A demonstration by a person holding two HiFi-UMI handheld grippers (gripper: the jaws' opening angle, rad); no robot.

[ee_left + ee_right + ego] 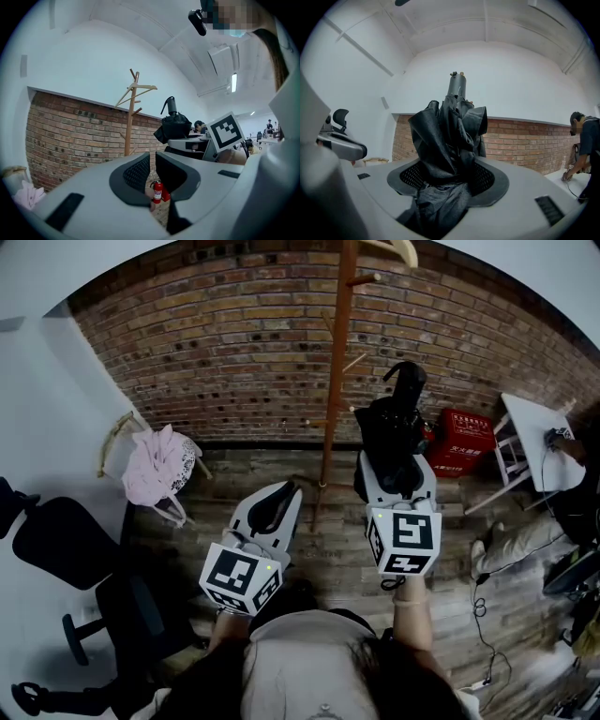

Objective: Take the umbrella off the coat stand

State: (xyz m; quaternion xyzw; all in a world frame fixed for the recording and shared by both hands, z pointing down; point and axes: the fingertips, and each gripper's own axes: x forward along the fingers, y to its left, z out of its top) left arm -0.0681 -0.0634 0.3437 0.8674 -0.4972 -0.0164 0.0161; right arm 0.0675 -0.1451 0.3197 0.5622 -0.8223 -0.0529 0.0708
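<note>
Gripping the umbrella (447, 136) now is the right gripper (447, 176). Its jaws are clamped on the folded black fabric, with the stub end poking up above them and loose cloth hanging below. From the head view the umbrella is clear of the coat stand (336, 362), held just to the right of the wooden pole and not touching it or its pegs. The left gripper (152, 171) is lower and to the left, its jaws all but closed with only a slit between them and nothing in it. The stand rises in front of the brick wall (216, 343). By that wall on the right sits a red box (466, 442) on the plank floor (328, 549); what's inside can't be made out. On the left, a pink cloth (159, 465) is draped over a wooden frame, with a black office chair (66, 549) nearer. At far right there's a person (583, 140) by a white table (530, 442).
</note>
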